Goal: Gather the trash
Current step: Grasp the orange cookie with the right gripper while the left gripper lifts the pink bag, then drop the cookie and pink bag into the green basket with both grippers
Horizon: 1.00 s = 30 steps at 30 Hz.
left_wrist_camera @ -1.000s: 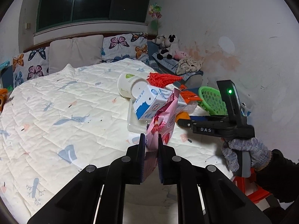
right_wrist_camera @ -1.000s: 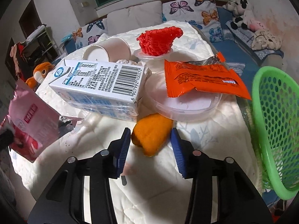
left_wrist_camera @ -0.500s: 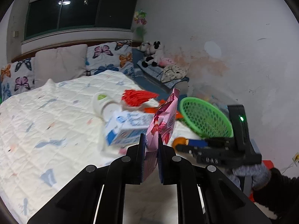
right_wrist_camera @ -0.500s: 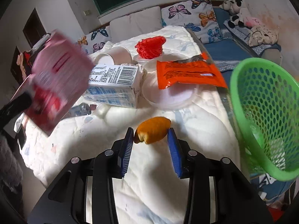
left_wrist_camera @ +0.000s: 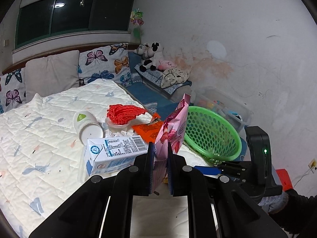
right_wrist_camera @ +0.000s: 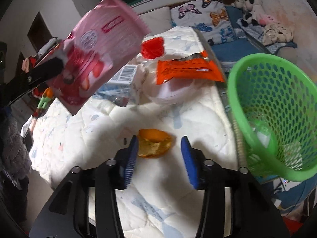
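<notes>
Dark window (left_wrist_camera: 73, 13), stained white wall (left_wrist_camera: 218, 39), quilted bed (left_wrist_camera: 49, 123)

Glossy foil pink wrapper (left_wrist_camera: 174, 127), perforated green plastic basket (left_wrist_camera: 214, 132), matt quilted cloth bedspread (left_wrist_camera: 45, 138), printed paper carton (left_wrist_camera: 115, 152).

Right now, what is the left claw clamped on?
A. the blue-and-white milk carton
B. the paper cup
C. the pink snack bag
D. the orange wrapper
C: the left claw is shut on the pink snack bag, held up above the bed, while the other three lie on the quilt.

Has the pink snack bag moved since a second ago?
Yes. In the right wrist view, the pink snack bag, clamped in the left tongs, rose and swung rightward over the milk carton.
</notes>
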Tool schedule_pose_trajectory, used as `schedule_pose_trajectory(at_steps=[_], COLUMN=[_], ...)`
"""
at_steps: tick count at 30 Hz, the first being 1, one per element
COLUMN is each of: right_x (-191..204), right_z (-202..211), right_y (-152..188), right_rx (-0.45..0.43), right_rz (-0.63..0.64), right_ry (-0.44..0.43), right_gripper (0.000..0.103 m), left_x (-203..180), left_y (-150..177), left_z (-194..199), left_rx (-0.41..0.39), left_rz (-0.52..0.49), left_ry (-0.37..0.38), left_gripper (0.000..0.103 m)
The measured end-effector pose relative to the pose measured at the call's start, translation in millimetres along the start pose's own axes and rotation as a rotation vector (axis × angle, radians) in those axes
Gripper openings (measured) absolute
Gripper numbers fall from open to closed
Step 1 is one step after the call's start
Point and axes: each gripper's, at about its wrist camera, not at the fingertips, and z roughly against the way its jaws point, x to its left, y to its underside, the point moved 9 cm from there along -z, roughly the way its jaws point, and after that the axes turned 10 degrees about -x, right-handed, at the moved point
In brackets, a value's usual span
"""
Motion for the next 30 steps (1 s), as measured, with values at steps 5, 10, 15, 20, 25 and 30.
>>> schedule_pose_trajectory(at_steps=[5, 10, 15, 20, 25, 30], right_x=[11.8, 15.7, 12.2, 1.2, -23.5, -64.0], right_z=[-12.6, -29.0, -26.8, -11.9, 14.2, 41.6], right_y=[2.6, 11.2, 13.7, 5.4, -6.0, -19.6], right_rx=[0.010, 0.035, 0.019, -0.010, -0.051, -0.101], right_rz=[0.043, 0.120, 0.147, 0.117, 0.080, 0.031], right_ry=[-0.013, 0.035, 0.066, 0.074, 0.109, 0.184], right_gripper=[0.064, 0.063, 0.046, 0.040, 0.040, 0.040], left_x=[2.8, 7.2, 6.6, -3.0, -20.3, -45.5], left_y=[2.1, 4.7, 4.6, -1.1, -8.3, -15.8], left_z=[1.6, 1.2, 0.4, -11.9, -34.3, -66.9], left_rx=[0.007, 0.014, 0.014, 0.018, 0.036, 0.062], left_rz=[0.005, 0.017, 0.016, 0.006, 0.001, -0.009], left_ry=[-0.006, -0.012, -0.009, 0.015, 0.057, 0.105], left_gripper=[0.012, 0.012, 0.012, 0.012, 0.012, 0.012])
